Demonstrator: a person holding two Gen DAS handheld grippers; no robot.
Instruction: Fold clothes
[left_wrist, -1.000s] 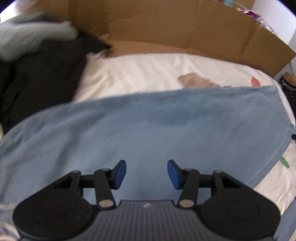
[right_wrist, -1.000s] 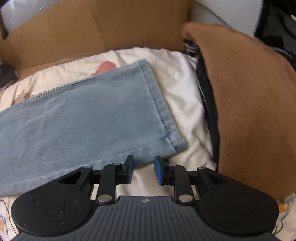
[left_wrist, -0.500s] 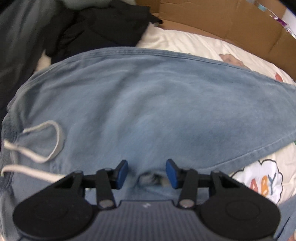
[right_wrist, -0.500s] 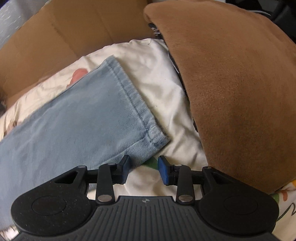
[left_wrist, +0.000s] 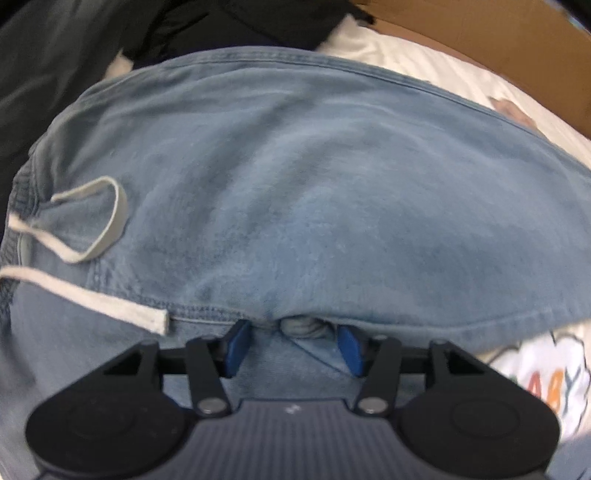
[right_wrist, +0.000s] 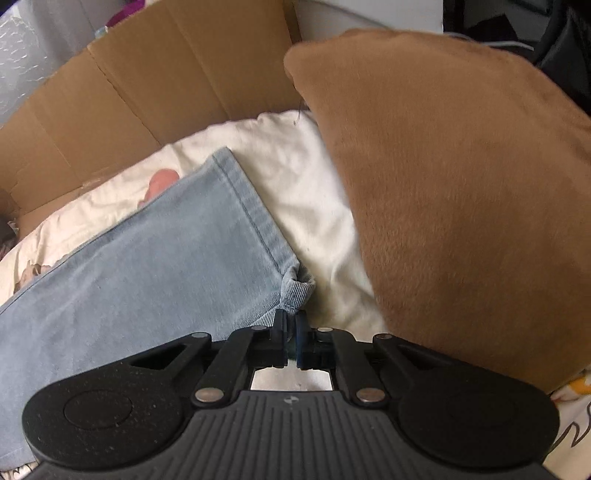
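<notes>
Light blue jeans (left_wrist: 295, 206) lie flat on a white printed sheet (left_wrist: 546, 376). In the left wrist view a white drawstring (left_wrist: 92, 236) trails from the waistband at the left. My left gripper (left_wrist: 295, 341) is open, its blue pads on either side of the folded crotch edge. In the right wrist view the jeans' leg (right_wrist: 155, 266) runs to a hem at the middle. My right gripper (right_wrist: 291, 325) is shut on the near corner of that hem (right_wrist: 295, 288), which bunches up at the fingertips.
A brown plush cushion (right_wrist: 461, 192) lies close on the right of the hem. A cardboard wall (right_wrist: 147, 92) stands behind the bed. Dark clothes (left_wrist: 184, 33) are piled at the far left beyond the waistband.
My right gripper closed on the hem corner after moving up to it. My left gripper swung left and came down to the crotch edge, staying open.
</notes>
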